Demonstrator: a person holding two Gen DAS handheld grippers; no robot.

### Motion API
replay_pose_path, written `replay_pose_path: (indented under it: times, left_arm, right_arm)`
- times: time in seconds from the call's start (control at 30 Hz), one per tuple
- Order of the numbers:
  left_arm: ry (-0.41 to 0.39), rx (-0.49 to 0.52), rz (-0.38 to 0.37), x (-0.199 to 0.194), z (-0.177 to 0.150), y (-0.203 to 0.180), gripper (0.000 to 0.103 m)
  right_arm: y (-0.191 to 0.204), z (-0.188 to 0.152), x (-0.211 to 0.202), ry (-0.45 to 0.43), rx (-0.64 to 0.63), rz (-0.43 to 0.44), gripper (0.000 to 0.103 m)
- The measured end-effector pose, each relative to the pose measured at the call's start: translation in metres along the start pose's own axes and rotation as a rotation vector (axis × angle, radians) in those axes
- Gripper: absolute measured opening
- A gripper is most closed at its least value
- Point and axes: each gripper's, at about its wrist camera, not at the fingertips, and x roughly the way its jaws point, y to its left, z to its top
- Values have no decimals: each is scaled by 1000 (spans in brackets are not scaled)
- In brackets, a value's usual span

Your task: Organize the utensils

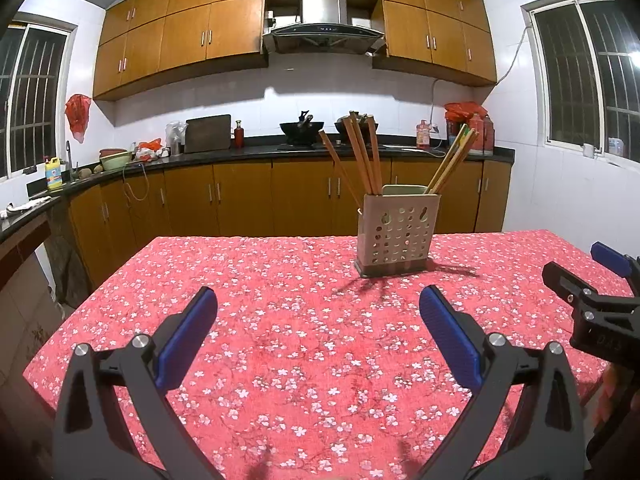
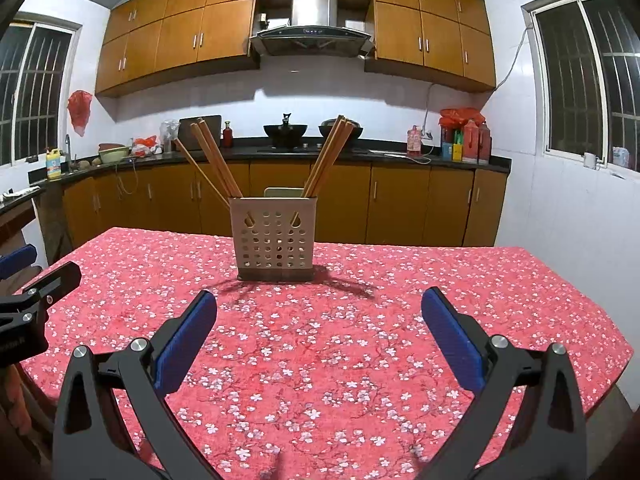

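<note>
A beige perforated utensil holder [image 1: 396, 232] [image 2: 274, 236] stands on the table with the red floral cloth [image 1: 280, 340] [image 2: 320, 340]. Several wooden chopsticks [image 1: 362, 152] [image 2: 212, 156] lean in its left side and another bunch [image 1: 452, 164] [image 2: 328, 156] in its right side. My left gripper [image 1: 318, 312] is open and empty, hovering over the cloth short of the holder. My right gripper [image 2: 318, 312] is open and empty, also short of the holder. The right gripper shows at the right edge of the left wrist view [image 1: 592, 280], and the left gripper at the left edge of the right wrist view [image 2: 36, 280].
A dark kitchen counter [image 1: 260, 152] with woks, bottles and bowls runs along the far wall, with wooden cabinets [image 1: 240, 200] below. The table's far edge [image 2: 400, 246] lies just behind the holder. Barred windows are on both side walls.
</note>
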Motion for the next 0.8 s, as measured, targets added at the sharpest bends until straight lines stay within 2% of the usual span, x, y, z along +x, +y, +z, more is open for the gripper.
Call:
replay_pose_path:
  times: [0.8]
  left_arm:
    - [9, -3, 11, 0, -3, -2, 99]
  right_arm:
    - [-3, -1, 2, 9, 2, -2, 101]
